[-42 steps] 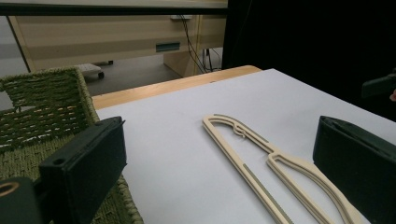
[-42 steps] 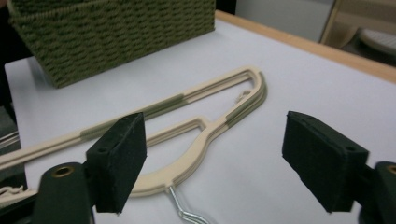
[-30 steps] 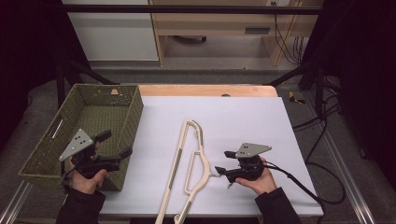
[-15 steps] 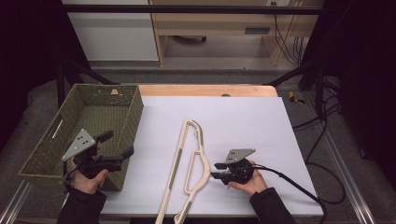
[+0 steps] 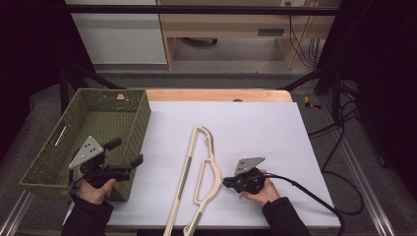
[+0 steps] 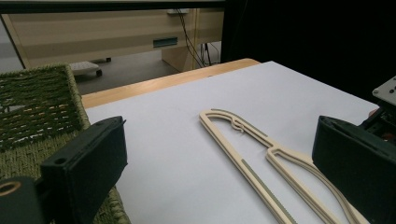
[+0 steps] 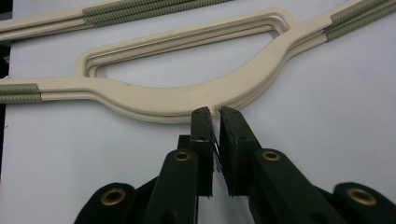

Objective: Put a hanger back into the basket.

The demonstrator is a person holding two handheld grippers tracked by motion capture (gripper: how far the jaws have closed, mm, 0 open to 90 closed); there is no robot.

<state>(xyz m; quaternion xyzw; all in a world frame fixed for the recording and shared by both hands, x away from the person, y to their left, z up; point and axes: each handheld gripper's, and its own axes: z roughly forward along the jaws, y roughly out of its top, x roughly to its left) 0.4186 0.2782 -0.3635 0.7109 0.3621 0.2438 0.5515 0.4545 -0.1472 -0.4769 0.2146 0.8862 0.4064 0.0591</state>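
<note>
Down onto the white sheet (image 5: pixel 255 128) with the right gripper (image 5: pixel 225 182), lower now than a second ago, when hovering wide open just right of the cream hanger (image 5: pixel 215 172). Jaws just drawn together, now nearly pressed shut, pinching a thin wire hook (image 7: pixel 215 149) where it leaves the middle of the hanger's curved neck, as seen up close along the right gripper (image 7: pixel 215 112). No daylight to speak of between the pads, only that sliver of metal. Hanger (image 7: pixel 187 100) lying flat on the sheet near the table's middle, long bar running away from the person, outline doubled in places, so possibly two stacked; hard to tell. Unmoved since the earlier pictures. Over at the left, no change: left gripper (image 5: pixel 125 152) held above the near corner of the green woven basket (image 5: pixel 142 118), jaws spread wide, nothing between them, hanger (image 6: pixel 252 171) in sight beyond. Judging from this, grasp made and lift not yet begun; probably next a raise by the hook and a carry toward the basket. Slender wire, narrow pinch: likely to swing or slip if lifted fast.
</note>
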